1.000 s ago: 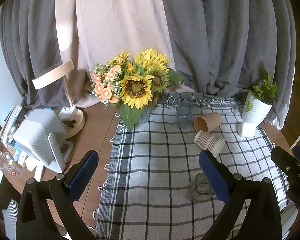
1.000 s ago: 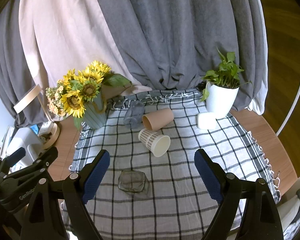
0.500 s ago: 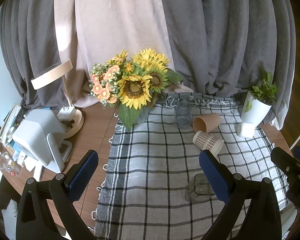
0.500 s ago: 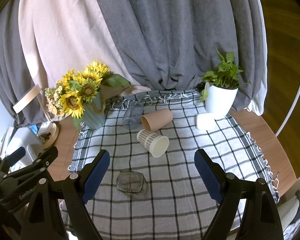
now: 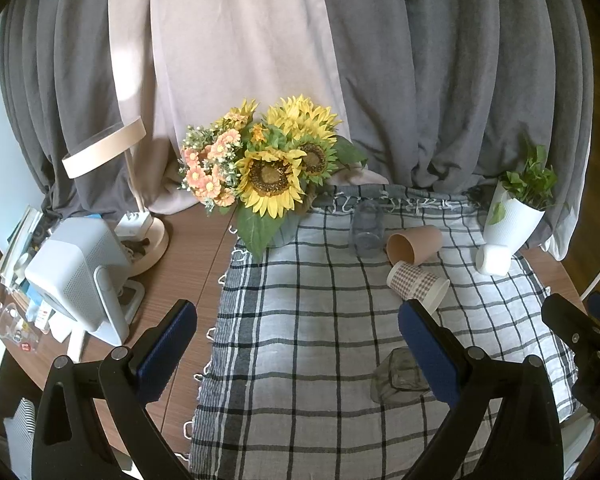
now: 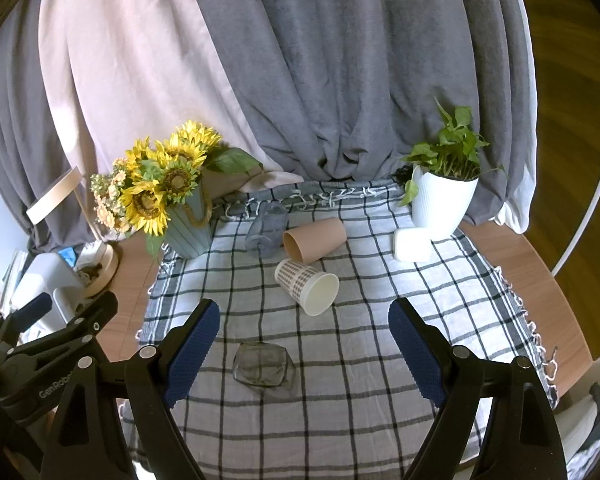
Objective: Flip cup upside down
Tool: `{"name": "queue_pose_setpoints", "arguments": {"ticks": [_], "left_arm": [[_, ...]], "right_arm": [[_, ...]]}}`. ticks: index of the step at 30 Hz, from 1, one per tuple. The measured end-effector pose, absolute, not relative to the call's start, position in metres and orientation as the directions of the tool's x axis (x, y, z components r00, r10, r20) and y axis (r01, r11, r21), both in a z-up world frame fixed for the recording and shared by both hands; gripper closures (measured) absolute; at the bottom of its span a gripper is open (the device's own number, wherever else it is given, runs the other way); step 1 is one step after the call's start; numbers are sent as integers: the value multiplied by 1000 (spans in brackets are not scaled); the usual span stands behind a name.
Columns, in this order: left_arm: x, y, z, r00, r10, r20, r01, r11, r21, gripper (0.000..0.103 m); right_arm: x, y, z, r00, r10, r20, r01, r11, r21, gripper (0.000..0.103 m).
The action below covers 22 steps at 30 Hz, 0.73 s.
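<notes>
You held both grippers above the near edge of the checked cloth, each with its blue-padded fingers spread wide and nothing between them. Your right gripper framed a squat smoky glass resting on the cloth just inside its left finger; beyond it a checked paper cup lay on its side, white mouth turned toward the near right. Just behind that, a plain tan paper cup also lay on its side, mouth facing left, beside a clear tumbler at the cloth's far edge. Your left gripper hovered over the cloth's near left part, the smoky glass partly hidden behind its right finger. A sunflower bouquet stood at the far left, a white potted plant at the far right, a desk lamp on the wooden table.
</notes>
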<state>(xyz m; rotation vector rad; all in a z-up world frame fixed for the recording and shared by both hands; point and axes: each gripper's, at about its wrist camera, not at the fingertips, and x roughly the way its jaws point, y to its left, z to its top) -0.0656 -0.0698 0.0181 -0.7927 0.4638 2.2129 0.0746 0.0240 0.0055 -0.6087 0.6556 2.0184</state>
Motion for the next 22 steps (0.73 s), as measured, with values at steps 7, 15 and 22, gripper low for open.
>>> {"name": "queue_pose_setpoints", "arguments": {"ticks": [7,15,22], "left_arm": [[-68,-70,17,-545,512,-664,-736,-672,85,0],[-74,-70,14,-542,507,-670,-732,-677,79,0],[-73,-68,13,-536,508,-674,-733,-676,74,0]], "right_arm": [[74,24,6,-472,605,-641,-866,-454,210,17],[74,26,6,-474,603,-641,-865,-456,211,17],[73,27,5,-472,603,-643,-866,-456,207,17]]}}
